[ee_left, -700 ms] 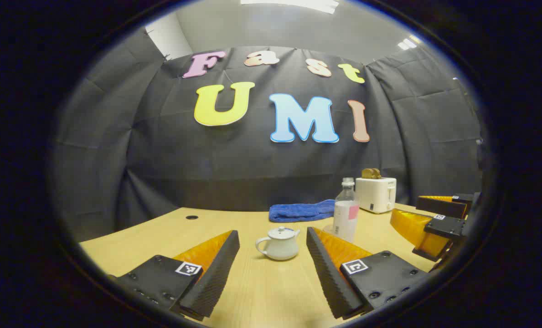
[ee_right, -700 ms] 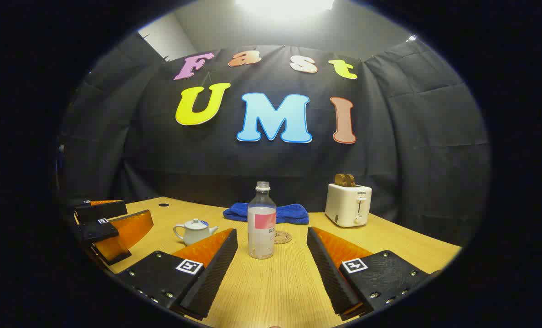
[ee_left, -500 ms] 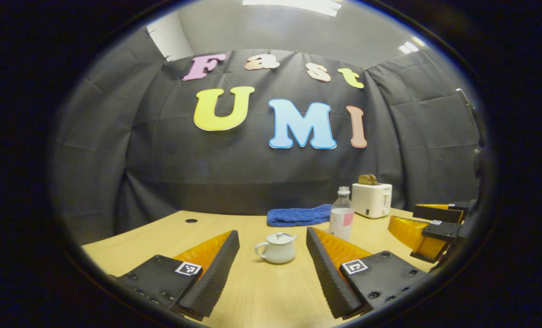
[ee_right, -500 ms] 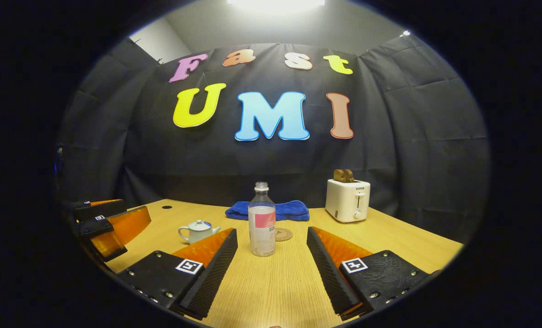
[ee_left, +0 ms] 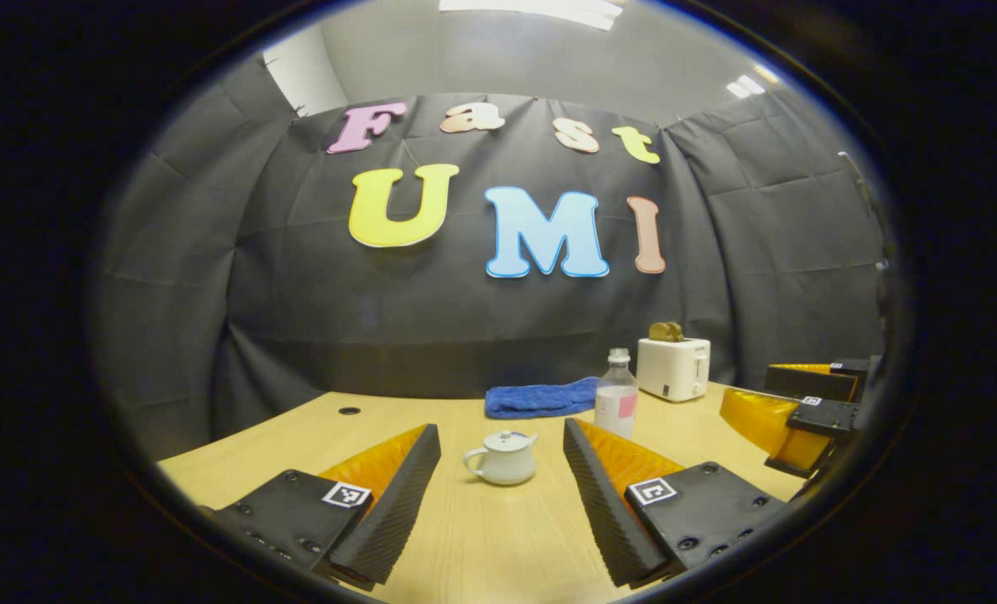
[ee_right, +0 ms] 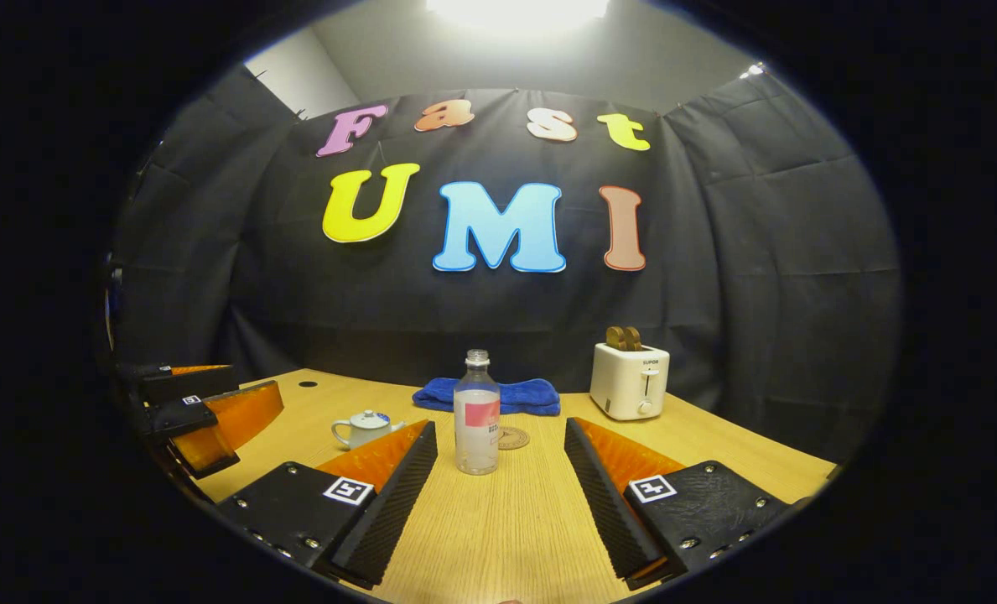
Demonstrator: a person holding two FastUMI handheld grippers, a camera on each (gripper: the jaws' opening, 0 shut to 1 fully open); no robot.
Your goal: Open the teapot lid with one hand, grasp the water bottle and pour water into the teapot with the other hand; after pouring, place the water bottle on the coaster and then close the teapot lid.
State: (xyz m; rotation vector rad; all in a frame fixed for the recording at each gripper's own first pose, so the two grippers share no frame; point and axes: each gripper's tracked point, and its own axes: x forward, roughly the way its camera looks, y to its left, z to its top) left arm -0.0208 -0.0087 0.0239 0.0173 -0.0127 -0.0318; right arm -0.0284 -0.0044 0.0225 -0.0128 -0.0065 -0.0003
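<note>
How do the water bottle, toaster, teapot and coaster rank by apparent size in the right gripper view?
1. Water bottle, tallest, though nearest the camera.
2. Toaster, similar in area but farther back, so its order against the bottle is unsure.
3. Teapot.
4. Coaster, smallest, partly hidden behind the bottle.

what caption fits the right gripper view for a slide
Open right gripper faces the upright water bottle on the table, coaster just behind.

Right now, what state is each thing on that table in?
teapot: upright, lid on
water bottle: upright, no cap, partly full
coaster: bare
towel: folded
toaster: bread sticking out of the slots
left gripper: open, holding nothing
right gripper: open, holding nothing
</note>
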